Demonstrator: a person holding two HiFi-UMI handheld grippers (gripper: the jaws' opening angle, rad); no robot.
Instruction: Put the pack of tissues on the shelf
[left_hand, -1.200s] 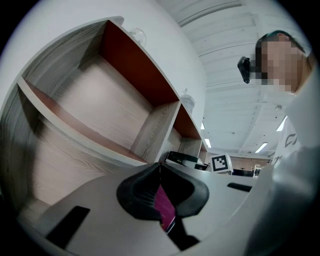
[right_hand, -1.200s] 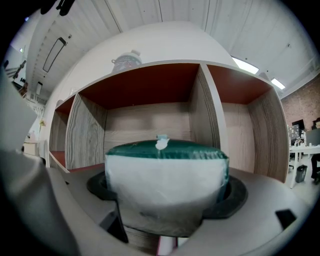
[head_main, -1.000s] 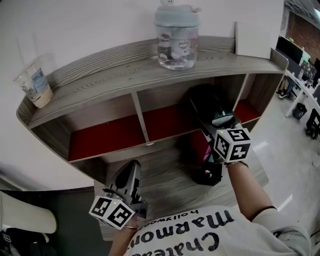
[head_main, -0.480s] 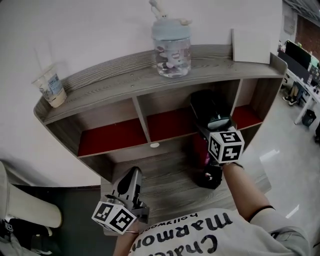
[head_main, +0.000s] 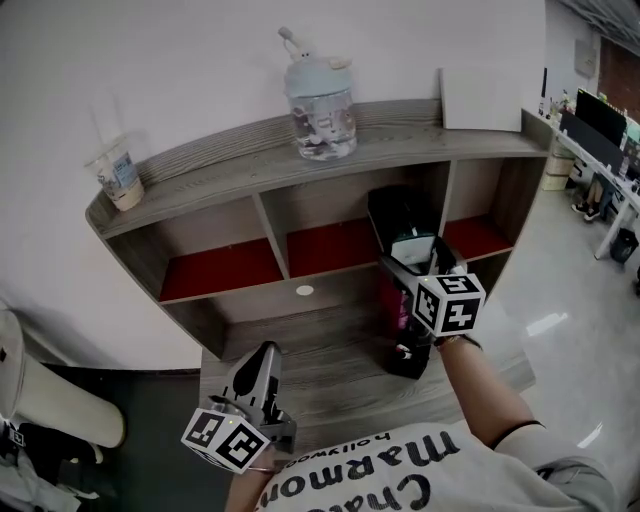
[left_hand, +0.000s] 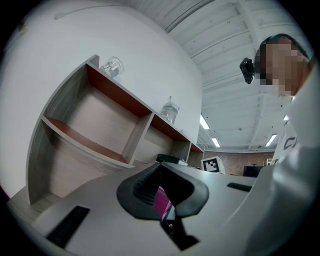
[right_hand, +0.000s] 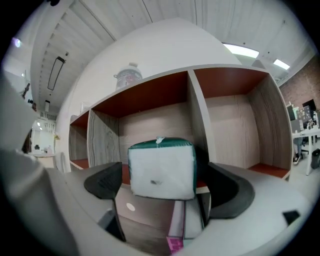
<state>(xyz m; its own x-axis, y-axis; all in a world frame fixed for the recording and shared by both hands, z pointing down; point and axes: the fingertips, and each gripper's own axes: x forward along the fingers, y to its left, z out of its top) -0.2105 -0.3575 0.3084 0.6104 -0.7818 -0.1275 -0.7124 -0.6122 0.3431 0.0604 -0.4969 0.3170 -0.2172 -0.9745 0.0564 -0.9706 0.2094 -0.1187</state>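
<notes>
Since a second ago the shelf has come to look smaller and farther off in the head view. The jaws of the right gripper have just been opening.

Nearest the person, the left gripper hovers over the wooden table with its jaws together at the tips and nothing gripped. Ahead and to its right, a dark and pink object stands on the table, directly under the right gripper.

The right gripper's jaws stand wide. The pack of tissues sits between them, with a gap on either side and neither pad pressing it. It lies just ahead of that gripper, at the front edge of the shelf's red-floored middle compartment, close to the upright divider. Its squarish white end faces back at the gripper and its green side is up, so its long axis seems to run straight ahead into the shelf.

Beyond and above, on the shelf top, stand a clear lidded bottle, a cup far to the left and a white panel to the right.
</notes>
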